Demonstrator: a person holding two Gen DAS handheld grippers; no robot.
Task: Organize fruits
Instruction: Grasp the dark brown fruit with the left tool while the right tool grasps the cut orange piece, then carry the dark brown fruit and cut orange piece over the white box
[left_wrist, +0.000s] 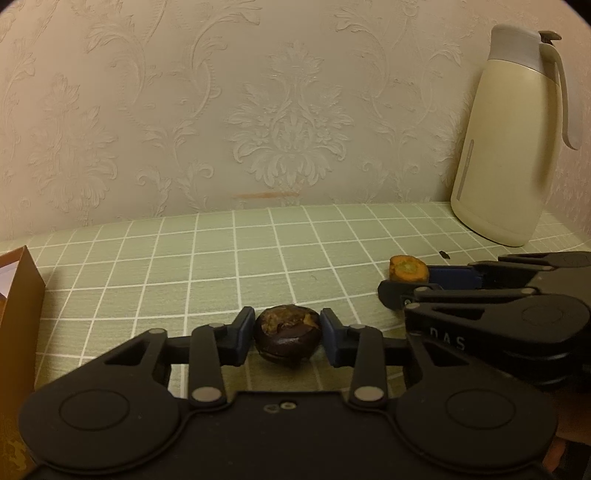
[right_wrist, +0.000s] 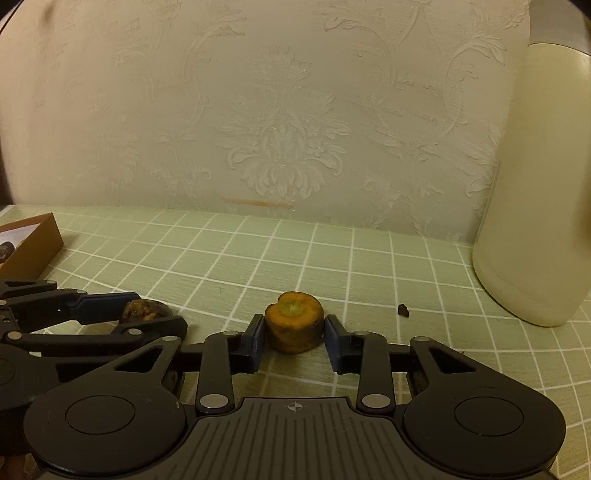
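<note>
Cream embossed wallpaper fills the background behind a desk covered in pale green cloth with a white grid. At the desk's right end stands a tall cream jug with a grey lid and handle. At the left edge sits an open brown cardboard box; a small dark item lies inside it, too small to identify.

Two fruit pieces rest on the cloth, near each other. The left hand-held gripper has its blue pads against both sides of a dark brown round fruit, grasping it while it sits on the desk. The right hand-held gripper brackets an orange fruit chunk with a greenish centre; its left pad touches the chunk, while the right pad looks just at or barely off its side, so I cannot tell whether the hold is firm. A tiny dark crumb lies between the chunk and the jug.

Judging from the box, the step is to grip and carry both pieces there. Doing it well likely means squeezing gently, since both look soft, and lifting straight up before moving left, keeping the two tools from colliding.
</note>
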